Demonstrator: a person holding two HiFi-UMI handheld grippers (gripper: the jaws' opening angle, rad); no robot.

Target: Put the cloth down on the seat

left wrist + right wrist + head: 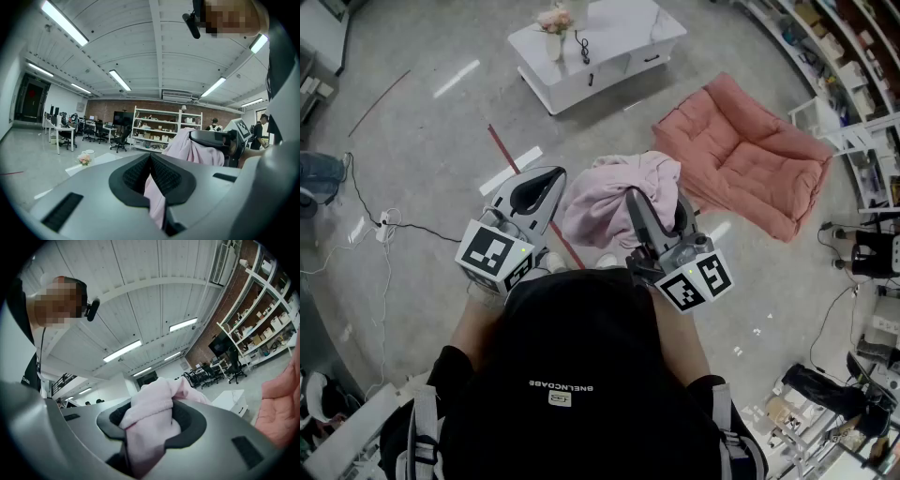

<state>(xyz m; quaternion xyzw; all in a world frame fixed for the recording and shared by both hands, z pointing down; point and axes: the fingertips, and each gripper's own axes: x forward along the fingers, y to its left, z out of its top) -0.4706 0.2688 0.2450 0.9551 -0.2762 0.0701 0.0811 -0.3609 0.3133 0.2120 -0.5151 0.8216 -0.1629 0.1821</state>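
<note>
A pale pink cloth (614,197) hangs bunched between my two grippers, above the floor. My left gripper (546,192) is shut on one edge of it; a thin fold of the cloth (154,199) runs down between its dark pads. My right gripper (661,211) is shut on a thick bunch of the same cloth (152,420), which fills the gap between its pads. The seat, a salmon-pink floor cushion chair (745,155), lies unfolded on the floor beyond and to the right of the cloth; its edge (281,404) shows in the right gripper view.
A low white table (600,47) with a vase of flowers (553,23) stands ahead on the grey floor. Red tape (520,178) crosses the floor under the cloth. Cables (384,225) lie at the left, shelving (853,56) and clutter at the right.
</note>
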